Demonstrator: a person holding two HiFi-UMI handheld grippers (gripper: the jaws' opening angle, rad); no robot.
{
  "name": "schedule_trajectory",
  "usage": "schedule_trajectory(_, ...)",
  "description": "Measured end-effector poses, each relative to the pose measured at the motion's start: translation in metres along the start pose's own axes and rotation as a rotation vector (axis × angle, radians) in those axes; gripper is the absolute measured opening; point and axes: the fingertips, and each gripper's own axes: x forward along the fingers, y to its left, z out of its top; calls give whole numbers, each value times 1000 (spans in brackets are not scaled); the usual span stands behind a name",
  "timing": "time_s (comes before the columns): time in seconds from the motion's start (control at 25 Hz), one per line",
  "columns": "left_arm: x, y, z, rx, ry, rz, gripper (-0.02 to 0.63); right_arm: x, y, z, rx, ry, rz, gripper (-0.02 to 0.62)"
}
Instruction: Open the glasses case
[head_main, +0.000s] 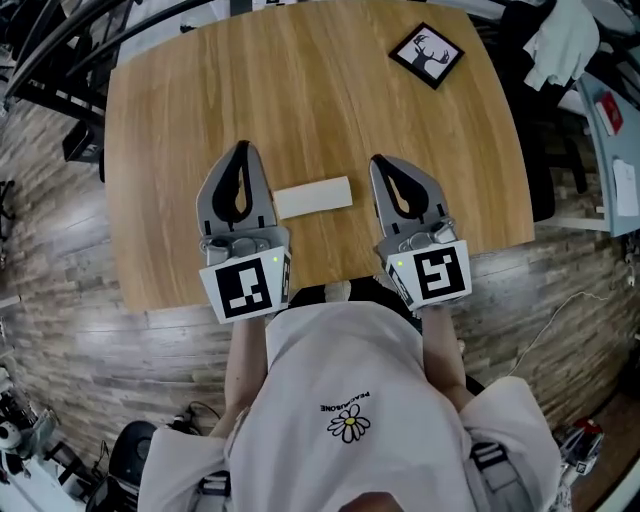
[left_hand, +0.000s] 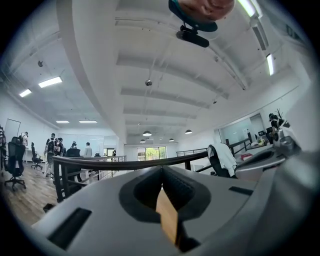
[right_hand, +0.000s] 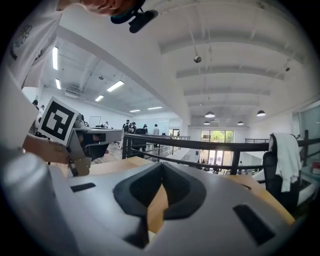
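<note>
A flat cream glasses case (head_main: 313, 197) lies closed on the wooden table (head_main: 300, 90), near the front edge. My left gripper (head_main: 241, 147) rests just left of it, jaws shut with nothing between them. On the case's right side sits my right gripper (head_main: 378, 160), also shut and empty. Both point away from the person across the table, tips level with the case's far edge. In the left gripper view the left gripper (left_hand: 161, 170) shows closed tips with only table wood behind. The right gripper (right_hand: 162, 166) looks the same in its own view; the case is hidden in both.
A black-framed picture of a deer (head_main: 427, 55) lies at the table's far right corner. A chair with white cloth (head_main: 562, 40) stands off the right side. A black railing (right_hand: 210, 146) and an office floor lie beyond.
</note>
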Motion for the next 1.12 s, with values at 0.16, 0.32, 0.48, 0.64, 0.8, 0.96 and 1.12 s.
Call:
schedule_trajectory(0.16, 9, -6, -2, 16, 10, 8, 17, 6, 2, -5, 11, 17, 57, 8)
schedule_trajectory(0.32, 22, -12, 1, 37, 16, -13, 17, 9, 1, -15, 4, 51, 110, 8)
schedule_trajectory(0.48, 33, -40, -10, 120, 80, -195, 43, 13, 3, -33, -21, 106, 186, 29)
schedule_trajectory(0.64, 24, -90, -60, 234, 278, -505, 176, 11, 11, -72, -47, 191, 286, 103)
schedule_trajectory(0.8, -4, -131, -117, 432, 462, -752, 239, 2, 27, -126, -94, 342, 404, 143)
schedule_trajectory(0.96, -25, -146, -181, 626, 635, -886, 256, -9, 44, -187, -170, 506, 515, 172)
schedule_trajectory(1.12, -36, -150, -223, 759, 708, -943, 256, -17, 62, -236, -241, 615, 593, 172)
